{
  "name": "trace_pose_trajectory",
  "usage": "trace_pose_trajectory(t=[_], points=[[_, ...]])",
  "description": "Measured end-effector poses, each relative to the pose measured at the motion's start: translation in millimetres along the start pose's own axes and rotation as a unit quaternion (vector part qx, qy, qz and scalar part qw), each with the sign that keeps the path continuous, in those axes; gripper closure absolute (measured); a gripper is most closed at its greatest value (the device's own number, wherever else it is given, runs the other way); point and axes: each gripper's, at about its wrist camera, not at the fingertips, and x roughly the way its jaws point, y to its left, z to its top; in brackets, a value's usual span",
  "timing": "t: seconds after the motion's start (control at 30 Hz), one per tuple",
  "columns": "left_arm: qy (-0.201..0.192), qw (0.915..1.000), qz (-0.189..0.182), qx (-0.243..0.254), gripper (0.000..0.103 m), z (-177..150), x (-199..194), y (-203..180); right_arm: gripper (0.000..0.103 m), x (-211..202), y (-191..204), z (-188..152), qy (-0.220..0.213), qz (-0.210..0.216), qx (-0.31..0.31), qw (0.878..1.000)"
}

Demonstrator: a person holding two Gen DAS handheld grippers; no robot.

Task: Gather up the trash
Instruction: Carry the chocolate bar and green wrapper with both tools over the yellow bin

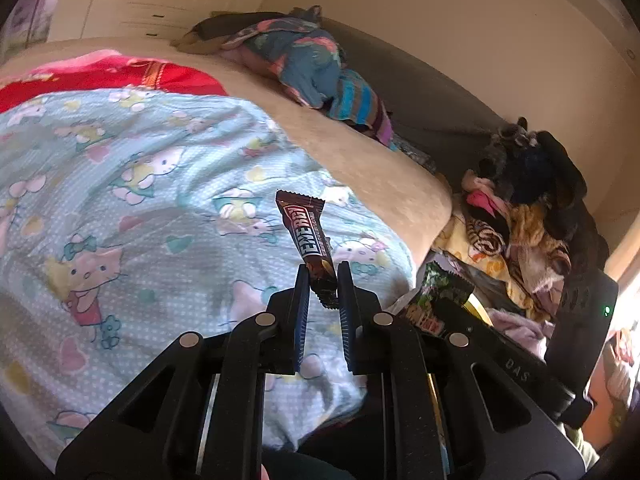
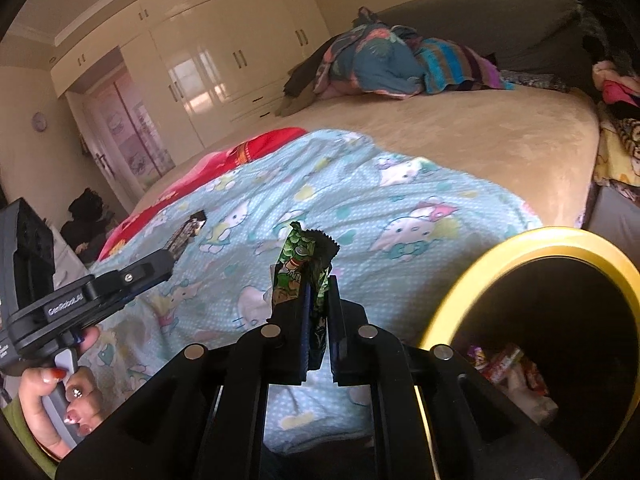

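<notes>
My left gripper [image 1: 323, 270] is shut on a brown chocolate bar wrapper [image 1: 306, 234] and holds it upright above the Hello Kitty sheet [image 1: 132, 184]. The same wrapper [image 2: 188, 232] and the left gripper [image 2: 170, 258] show at the left of the right wrist view. My right gripper [image 2: 319, 280] is shut on a green snack wrapper [image 2: 302, 260], which also shows in the left wrist view [image 1: 434, 300]. A yellow-rimmed bin [image 2: 524, 240] stands just right of the right gripper, with several wrappers [image 2: 512, 368] inside.
A beige bed [image 2: 460, 136] carries a red blanket [image 2: 256, 148] and a pile of colourful clothes [image 2: 404, 60] at its far side. Another heap of clothes [image 1: 520, 208] lies right of the bed. Cream wardrobes [image 2: 208, 52] line the far wall.
</notes>
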Motion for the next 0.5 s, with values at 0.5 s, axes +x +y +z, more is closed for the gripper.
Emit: trace_pose_trajectory(t=[0.5], points=[[-0.003, 0.999, -0.028, 0.034, 0.093, -3.2, -7.9, -32.3, 0.095, -34.6, -33.8, 3.5, -0.026, -0.034, 0.028, 0.999]])
